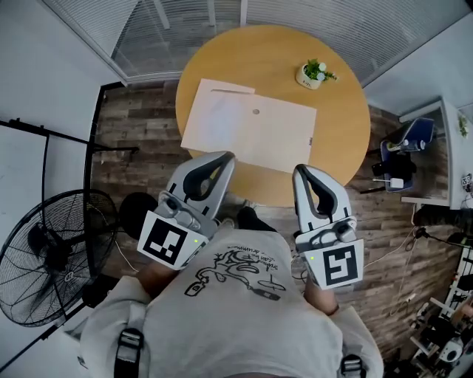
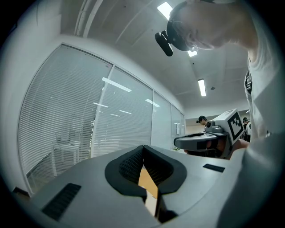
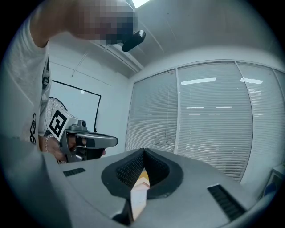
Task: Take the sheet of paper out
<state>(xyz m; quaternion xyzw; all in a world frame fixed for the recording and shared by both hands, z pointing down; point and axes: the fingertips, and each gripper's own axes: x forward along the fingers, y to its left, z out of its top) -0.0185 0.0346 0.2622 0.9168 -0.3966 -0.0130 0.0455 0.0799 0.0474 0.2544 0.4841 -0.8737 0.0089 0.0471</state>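
Observation:
A pale flat envelope [image 1: 247, 125] with a small round fastener lies on the round wooden table [image 1: 340, 133] in the head view. A paler strip [image 1: 230, 87] shows at its far left edge; I cannot tell whether that is a flap or a sheet. My left gripper [image 1: 226, 157] hovers level at the table's near edge, just short of the envelope, its jaws shut and empty. My right gripper [image 1: 300, 172] is beside it, also shut with nothing in it. In each gripper view, the tips of the left gripper [image 2: 143, 147] and the right gripper [image 3: 143, 150] meet.
A small potted plant [image 1: 313, 74] stands at the table's far right. A floor fan [image 1: 44, 255] is at the left and a black stool [image 1: 137, 212] by the table's near left. A chair and desk [image 1: 405, 151] stand at the right. Window blinds [image 1: 185, 22] line the far side.

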